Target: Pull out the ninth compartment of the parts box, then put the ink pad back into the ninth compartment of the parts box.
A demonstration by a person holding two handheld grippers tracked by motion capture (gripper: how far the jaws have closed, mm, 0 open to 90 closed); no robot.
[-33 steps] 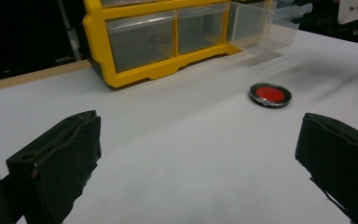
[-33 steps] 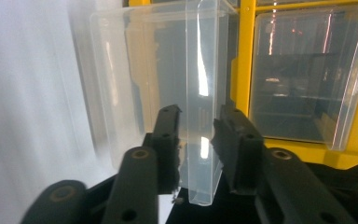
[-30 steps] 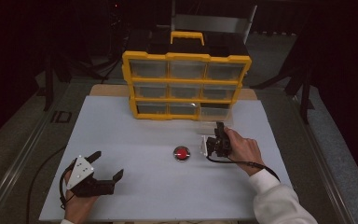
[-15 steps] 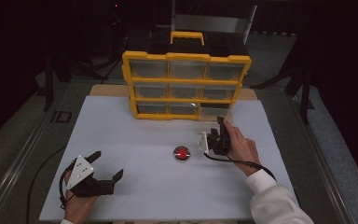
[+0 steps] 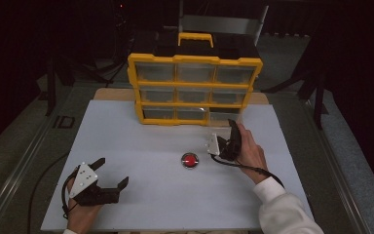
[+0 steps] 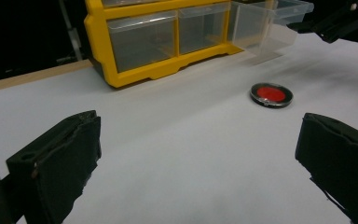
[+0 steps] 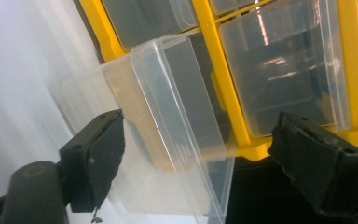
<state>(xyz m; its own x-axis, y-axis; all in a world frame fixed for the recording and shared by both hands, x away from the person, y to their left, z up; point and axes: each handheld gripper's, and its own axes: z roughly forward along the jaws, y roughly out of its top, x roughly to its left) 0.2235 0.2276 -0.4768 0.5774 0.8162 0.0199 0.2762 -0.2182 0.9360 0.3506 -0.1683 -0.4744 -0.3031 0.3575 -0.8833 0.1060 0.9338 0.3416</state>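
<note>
The left gripper (image 5: 108,176), the one far from the yellow plastic drawer cabinet (image 5: 195,87), is matt black with two blunt, blocky jaws; in the left gripper view their faces look rough, and one has a small round hole in its top. A pale grey three-cornered plate dotted with small dark screws sits on its back. A thin black cable loops from its rear. The right gripper (image 5: 229,132), close to the cabinet, is black too, with a grey plate and a black cable trailing back. The right arm wears a white long sleeve (image 5: 285,209) with a ribbed cuff.
</note>
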